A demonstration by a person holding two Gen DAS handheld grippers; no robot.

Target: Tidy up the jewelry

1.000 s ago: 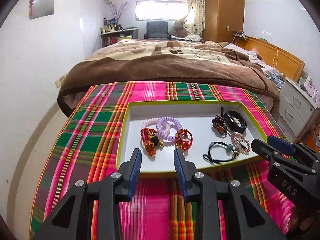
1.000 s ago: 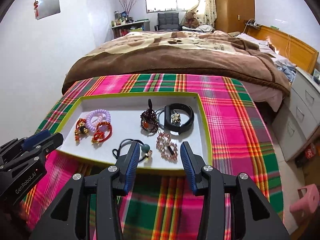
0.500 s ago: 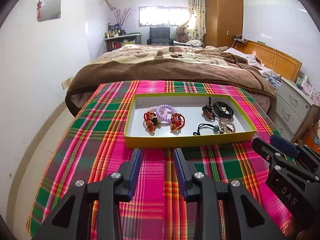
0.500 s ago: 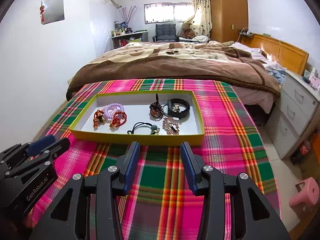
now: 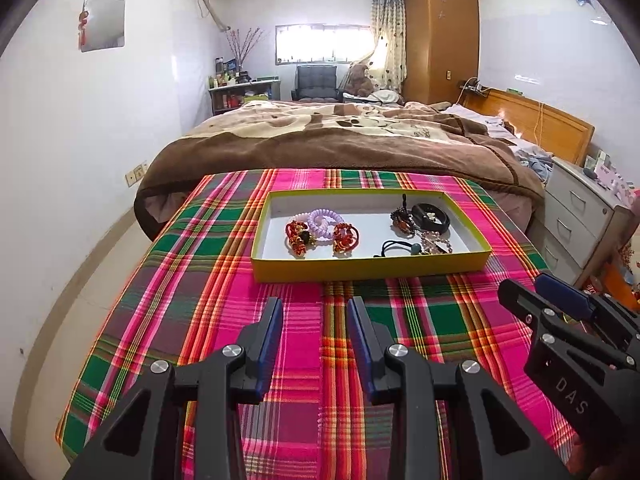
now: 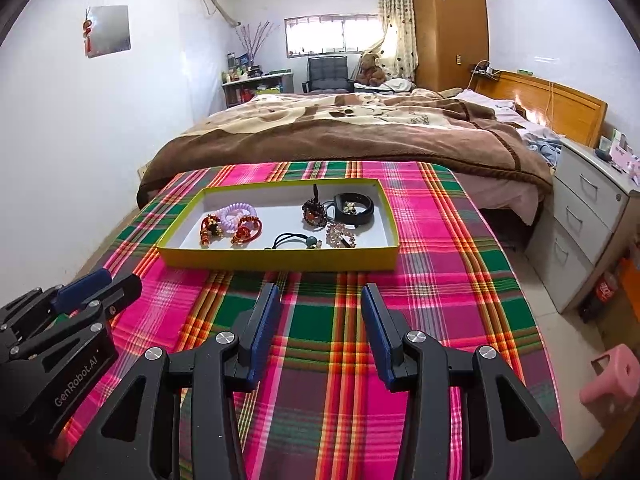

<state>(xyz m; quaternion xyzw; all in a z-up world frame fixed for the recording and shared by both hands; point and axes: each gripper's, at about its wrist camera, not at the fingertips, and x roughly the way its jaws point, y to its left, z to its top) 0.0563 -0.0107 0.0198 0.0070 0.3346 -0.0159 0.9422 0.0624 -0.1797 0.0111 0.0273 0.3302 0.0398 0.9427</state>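
- Left gripper (image 5: 315, 320) parted by a moderate gap, nothing between the blue pads, held above the plaid cloth (image 5: 192, 280) short of the yellow-green tray (image 5: 368, 270).
- Right gripper (image 6: 320, 312) spread a little wider, likewise empty, above the same cloth and well apart from the tray's near wall.
- Inside the tray, on the left: lilac spiral hair ties (image 5: 325, 220) touching two red beaded hair ties (image 5: 298, 236).
- On the right: black bracelet (image 5: 431, 218) beside a dark beaded ornament (image 5: 402, 220), with a pink crystal clip (image 5: 436, 242) and a black elastic with a teal bead (image 5: 400, 247) nearer the front wall.
- From the left wrist only: right gripper seen sideways at the lower right, marked "DAS".
- From the right wrist only: left gripper seen at the lower left, marked "GenRobot.AI"; pink stool (image 6: 612, 376) on the floor; more of the white drawer unit (image 6: 580, 224).
- In both: bed with brown blanket (image 5: 320, 148) behind the cloth.
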